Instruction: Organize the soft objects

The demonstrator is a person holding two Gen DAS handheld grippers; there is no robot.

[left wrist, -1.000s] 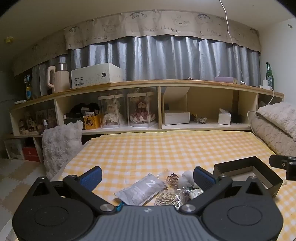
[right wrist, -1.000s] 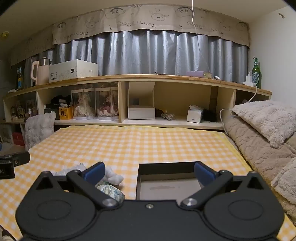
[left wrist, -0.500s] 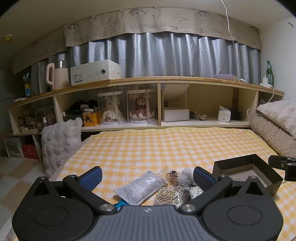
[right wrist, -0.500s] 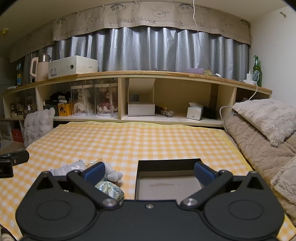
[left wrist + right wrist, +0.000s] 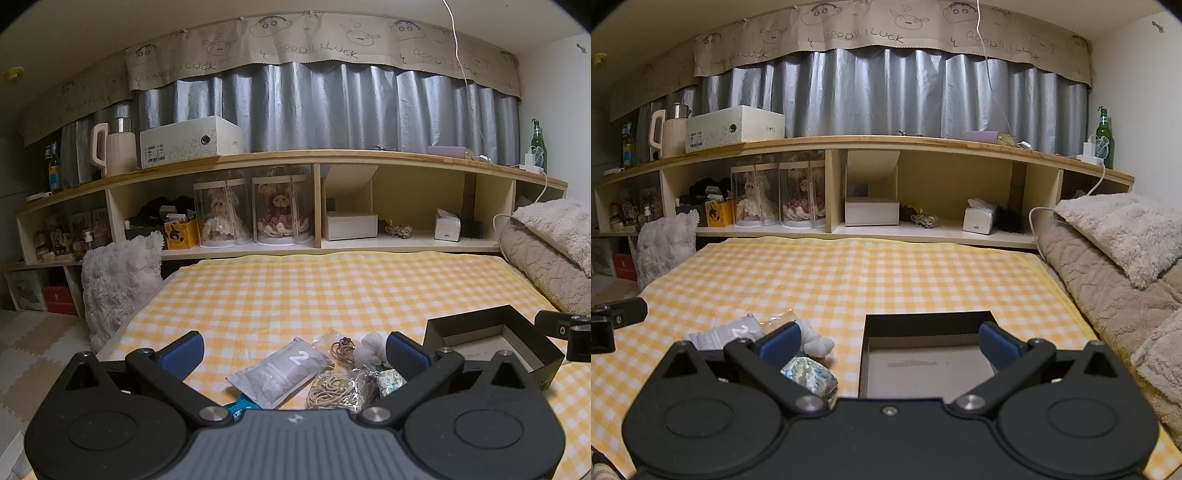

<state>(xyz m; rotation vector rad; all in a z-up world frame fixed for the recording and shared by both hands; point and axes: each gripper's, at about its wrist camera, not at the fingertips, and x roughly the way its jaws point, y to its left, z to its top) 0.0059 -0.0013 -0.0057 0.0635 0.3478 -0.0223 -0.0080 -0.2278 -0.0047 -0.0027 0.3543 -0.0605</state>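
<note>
A pile of small soft things lies on the yellow checked cloth (image 5: 295, 295): a grey pouch marked 2 (image 5: 284, 373), a clear bag of brown cord (image 5: 336, 387), a white plush (image 5: 369, 345) and a patterned blue-green bundle (image 5: 389, 380). My left gripper (image 5: 293, 350) is open and empty just above and behind the pile. An open black box (image 5: 927, 354) with a pale empty floor sits to the right. My right gripper (image 5: 890, 339) is open and empty over the box's near edge. The pouch (image 5: 731, 330), plush (image 5: 818, 341) and bundle (image 5: 809, 374) lie left of it.
A wooden shelf unit (image 5: 332, 206) with doll cases, boxes and a tissue box runs along the far edge. A fluffy grey cushion (image 5: 118, 280) stands at the left. Beige blankets (image 5: 1115, 266) are heaped along the right. The black box also shows in the left view (image 5: 491, 339).
Both views have shifted slightly, with the scene sitting a little lower and closer. Both grippers stay open and empty; the objects have not moved.
</note>
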